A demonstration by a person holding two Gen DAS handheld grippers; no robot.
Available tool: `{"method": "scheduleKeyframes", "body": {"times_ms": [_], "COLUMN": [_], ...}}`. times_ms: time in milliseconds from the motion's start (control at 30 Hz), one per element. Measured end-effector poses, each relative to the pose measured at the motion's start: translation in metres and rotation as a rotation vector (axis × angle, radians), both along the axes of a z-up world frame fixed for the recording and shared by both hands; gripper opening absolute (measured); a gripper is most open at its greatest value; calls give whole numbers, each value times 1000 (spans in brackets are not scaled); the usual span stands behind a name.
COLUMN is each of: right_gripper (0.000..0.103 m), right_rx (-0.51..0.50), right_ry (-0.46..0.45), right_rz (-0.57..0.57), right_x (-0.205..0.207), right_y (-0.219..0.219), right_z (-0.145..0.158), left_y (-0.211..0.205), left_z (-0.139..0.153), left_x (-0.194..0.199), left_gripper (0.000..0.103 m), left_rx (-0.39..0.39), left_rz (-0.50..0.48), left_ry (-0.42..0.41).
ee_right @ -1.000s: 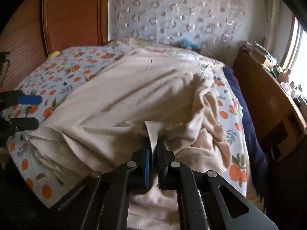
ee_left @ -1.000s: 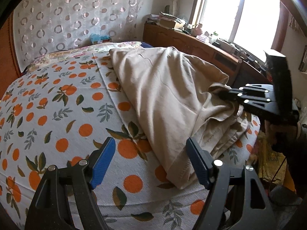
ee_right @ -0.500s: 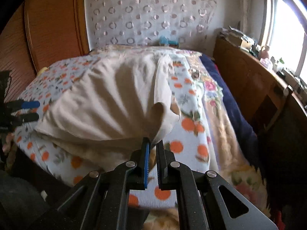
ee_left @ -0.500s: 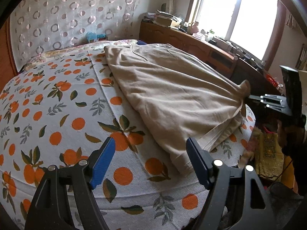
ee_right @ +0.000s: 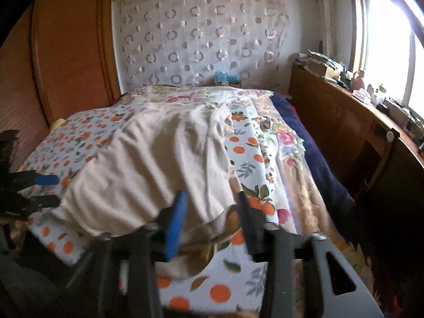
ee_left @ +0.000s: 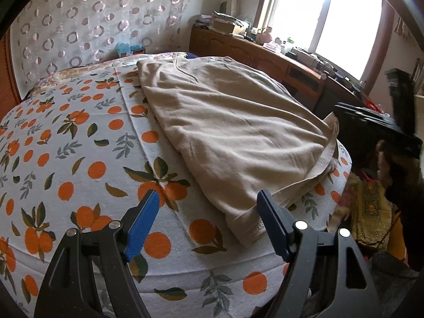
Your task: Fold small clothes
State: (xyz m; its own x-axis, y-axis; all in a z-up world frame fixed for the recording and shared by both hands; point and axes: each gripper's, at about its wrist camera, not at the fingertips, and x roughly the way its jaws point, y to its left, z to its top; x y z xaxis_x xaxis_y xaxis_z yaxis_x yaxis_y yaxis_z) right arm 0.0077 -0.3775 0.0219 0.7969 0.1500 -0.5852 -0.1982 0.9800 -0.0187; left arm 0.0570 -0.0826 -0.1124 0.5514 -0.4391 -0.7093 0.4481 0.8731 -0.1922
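A beige garment (ee_left: 233, 127) lies spread on the bed's orange-print cover (ee_left: 66, 145), reaching to the near edge. It also shows in the right wrist view (ee_right: 159, 164). My left gripper (ee_left: 208, 220) is open and empty, hovering just short of the garment's near left corner. My right gripper (ee_right: 210, 217) is open, its jaws apart over the garment's near right corner, holding nothing. The right gripper shows in the left wrist view (ee_left: 371, 124) beside the cloth's right corner. The left gripper shows at the left of the right wrist view (ee_right: 39, 190).
A wooden sideboard (ee_left: 265, 55) with clutter runs under the window on the right. A wooden headboard panel (ee_right: 66, 61) and patterned curtain (ee_right: 201, 37) stand behind the bed. A dark blue blanket (ee_right: 318, 164) lies along the bed's right side. Yellow fabric (ee_left: 371, 212) lies on the floor.
My right gripper pulled the garment's corner toward the bed edge, spreading the cloth flat, then opened and let it go. My left gripper stayed open and drew back slightly.
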Motion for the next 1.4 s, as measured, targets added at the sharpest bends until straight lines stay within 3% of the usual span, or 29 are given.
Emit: {"method": "scheduleKeyframes", "body": {"times_ms": [100,233,567,700,900,1033,1067,1100,1167,1400], "right_gripper": [44,44,44,44,43,24,14,11,8,7], "right_rx": [-2,101,73,68,43,34,58,84,89,189], "right_ry": [72,177,195,212,207,204,217,231,225,113], "right_rz": [-45,8,13,70,106,151,173,187,201,193], "right_x": [19,16,-3,9,11,7,7,7,7,-2], "right_y": [-5,-17,-20,-8,0,4,4,4,3,-16], "right_z": [-18,-33,-33,-28,-31,-31,-31,-31,-30,-9], "left_y": [-3,-4,-9,-12,-11,-12,-13,-14,-15,0], "left_z": [-3,-5,-4,-3,-4,-5,-5,-5,-5,30], "left_x": [0,-1,-6,-7,-8,-9,-9,-9,-9,-8], "left_gripper": [76,76,76,57,37,32,26,16,9,5], "left_rx": [-1,8,12,31,-23,-25,-29,-35,-44,-109], "left_rz": [-11,-23,-43,-50,-81,-96,-104,-111,-129,-102], "left_ry": [13,17,23,21,52,57,62,67,70,-23]}}
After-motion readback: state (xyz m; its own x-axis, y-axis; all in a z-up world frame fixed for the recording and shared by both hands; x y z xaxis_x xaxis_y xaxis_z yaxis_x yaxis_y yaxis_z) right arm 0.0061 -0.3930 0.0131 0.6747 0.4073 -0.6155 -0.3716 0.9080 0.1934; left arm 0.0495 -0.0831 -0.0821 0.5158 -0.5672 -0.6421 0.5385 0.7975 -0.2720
